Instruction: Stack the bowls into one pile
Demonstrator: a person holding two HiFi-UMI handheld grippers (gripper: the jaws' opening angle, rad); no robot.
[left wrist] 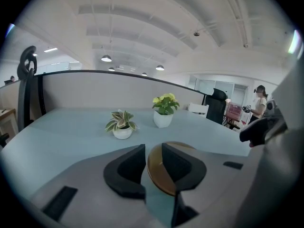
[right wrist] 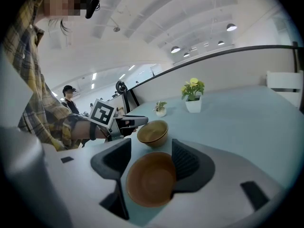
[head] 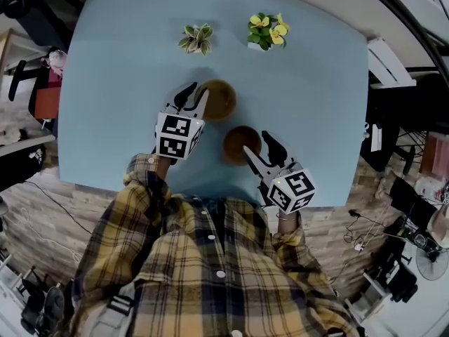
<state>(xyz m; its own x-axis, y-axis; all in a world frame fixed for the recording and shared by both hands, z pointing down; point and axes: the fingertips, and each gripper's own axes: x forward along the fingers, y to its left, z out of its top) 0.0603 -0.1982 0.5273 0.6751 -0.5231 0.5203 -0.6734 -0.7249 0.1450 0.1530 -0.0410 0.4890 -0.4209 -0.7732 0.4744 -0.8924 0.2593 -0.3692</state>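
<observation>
Two bowls sit on the pale blue table point(head: 126, 83). An olive-brown bowl point(head: 222, 101) stands farther out, and a darker brown bowl point(head: 237, 140) is nearer me. My left gripper point(head: 198, 92) straddles the olive bowl's left rim. In the left gripper view its gripper point(left wrist: 152, 148) has one finger inside the olive bowl point(left wrist: 159, 177) and the other finger point(left wrist: 126, 167) outside, with a slim gap to the rim. My right gripper point(head: 257, 143) is wide open over the brown bowl point(right wrist: 149, 179), which lies low between its gripper's point(right wrist: 151, 146) fingers. The olive bowl point(right wrist: 153, 132) shows beyond.
Two small potted plants stand at the table's far side, a variegated one point(head: 196, 38) and a yellow-flowered one point(head: 268, 31). The table's near edge runs just behind both grippers. Chairs and office gear surround the table, and a person point(left wrist: 260, 103) stands far off.
</observation>
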